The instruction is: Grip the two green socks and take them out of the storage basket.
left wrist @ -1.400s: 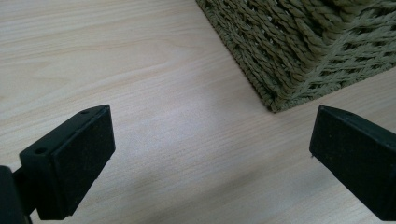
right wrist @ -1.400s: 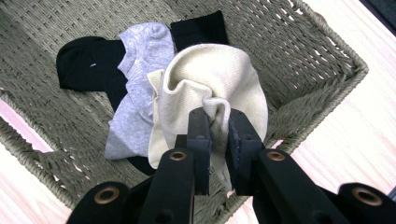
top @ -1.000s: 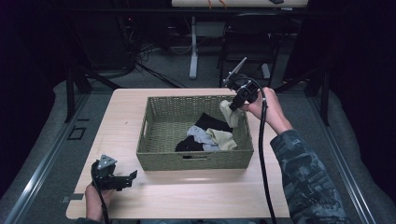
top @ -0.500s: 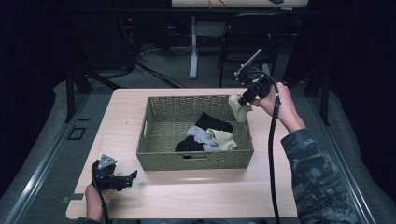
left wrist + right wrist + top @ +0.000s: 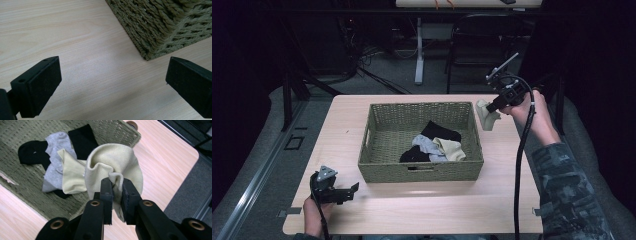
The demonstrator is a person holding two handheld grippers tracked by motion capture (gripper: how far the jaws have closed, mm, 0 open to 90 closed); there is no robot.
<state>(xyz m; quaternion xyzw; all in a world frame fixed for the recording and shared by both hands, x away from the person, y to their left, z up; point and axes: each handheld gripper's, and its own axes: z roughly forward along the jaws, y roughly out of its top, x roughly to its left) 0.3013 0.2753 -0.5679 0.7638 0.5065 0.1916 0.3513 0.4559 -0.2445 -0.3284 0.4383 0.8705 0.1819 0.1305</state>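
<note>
Clearly, a cream knitted sock (image 5: pixel 113 167) is pinched between the jaws of the right gripper (image 5: pixel 115 188), held above the pale wooden table (image 5: pixel 422 205) just beyond the right end of the olive woven basket (image 5: pixel 422 170). Its lower part is hidden behind the jaws. Black, grey and cream socks (image 5: pixel 434 145) are left bunched in the basket, partly overlapped. The left gripper (image 5: pixel 112 75) is rested spread wide, with nothing grasped.
</note>
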